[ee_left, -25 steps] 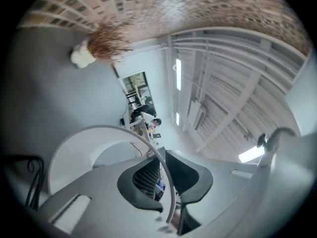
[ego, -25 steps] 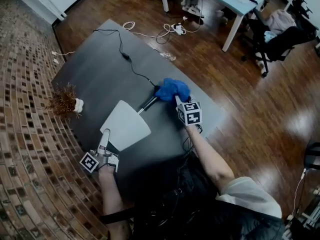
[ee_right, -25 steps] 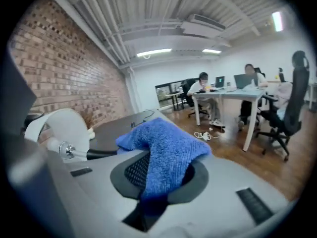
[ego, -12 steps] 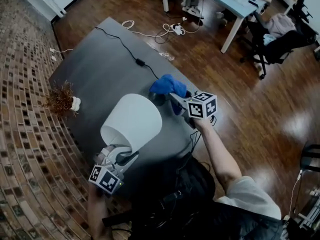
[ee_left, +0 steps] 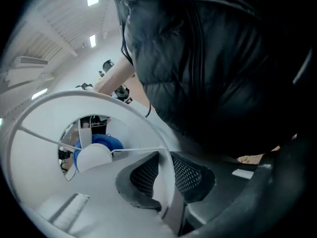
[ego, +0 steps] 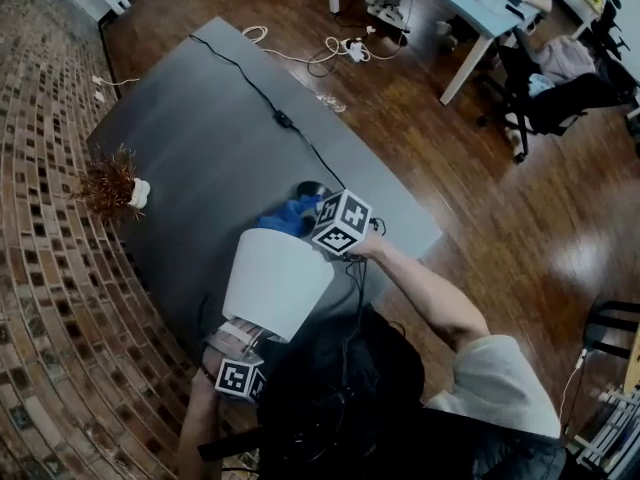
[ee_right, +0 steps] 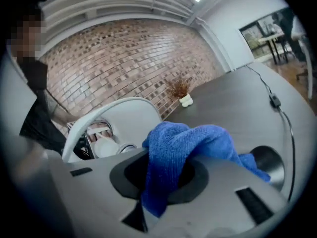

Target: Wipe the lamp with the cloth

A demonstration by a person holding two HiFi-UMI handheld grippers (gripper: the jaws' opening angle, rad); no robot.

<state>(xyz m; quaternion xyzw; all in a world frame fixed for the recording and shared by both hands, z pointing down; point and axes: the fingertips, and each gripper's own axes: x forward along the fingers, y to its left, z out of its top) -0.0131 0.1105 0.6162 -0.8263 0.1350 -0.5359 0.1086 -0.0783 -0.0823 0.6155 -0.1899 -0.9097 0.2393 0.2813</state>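
The lamp's white shade (ego: pixel 275 283) is tilted up off the dark table (ego: pixel 190 118), its wide end toward me. My left gripper (ego: pixel 245 343) grips the shade's rim, one pad inside and one outside (ee_left: pixel 166 175); its jaws are opening, with the shade wall still between the pads. Through the shade I see the bulb (ee_left: pixel 94 157) and the blue cloth (ee_left: pixel 106 142) beyond it. My right gripper (ego: pixel 312 218) is shut on the blue cloth (ee_right: pixel 188 143), just behind the narrow end of the shade (ee_right: pixel 124 118). The lamp's dark round base (ego: pixel 310 190) rests on the table.
A dried plant in a small white pot (ego: pixel 110 183) stands near the table's left edge. The lamp's black cord with its switch (ego: pixel 283 120) runs across the table to the far corner. The table's right edge (ego: pixel 420 238) is close to my right arm.
The shade has swung up from lying flat and now points its wide end at me. My left gripper rolled over and came nearer. The right gripper carried the cloth left, up to the shade's narrow end.
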